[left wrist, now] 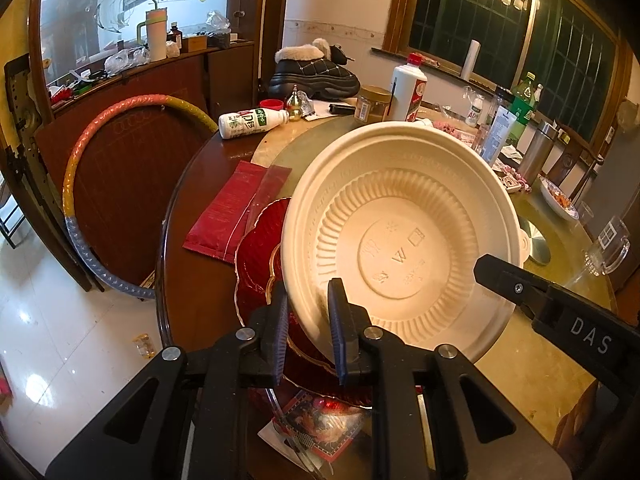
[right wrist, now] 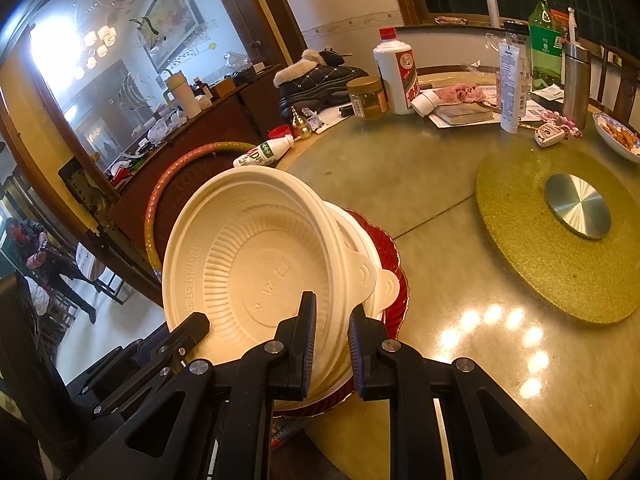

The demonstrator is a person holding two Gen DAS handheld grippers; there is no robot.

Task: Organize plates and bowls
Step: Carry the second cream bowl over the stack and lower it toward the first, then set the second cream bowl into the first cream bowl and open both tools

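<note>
Left tool (left wrist: 308,328) clamps cream ribbed bowl (left wrist: 404,240), tilted, seemingly over red plate (left wrist: 256,256).

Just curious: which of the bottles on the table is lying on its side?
The small white bottle with green lettering, near the table's edge; the others stand upright.

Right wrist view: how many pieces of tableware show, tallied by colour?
cream bowls: 2, nested
red plate: 1, under the bowls
blue-rimmed dish: 1, at the far right edge
Total: 4
</note>
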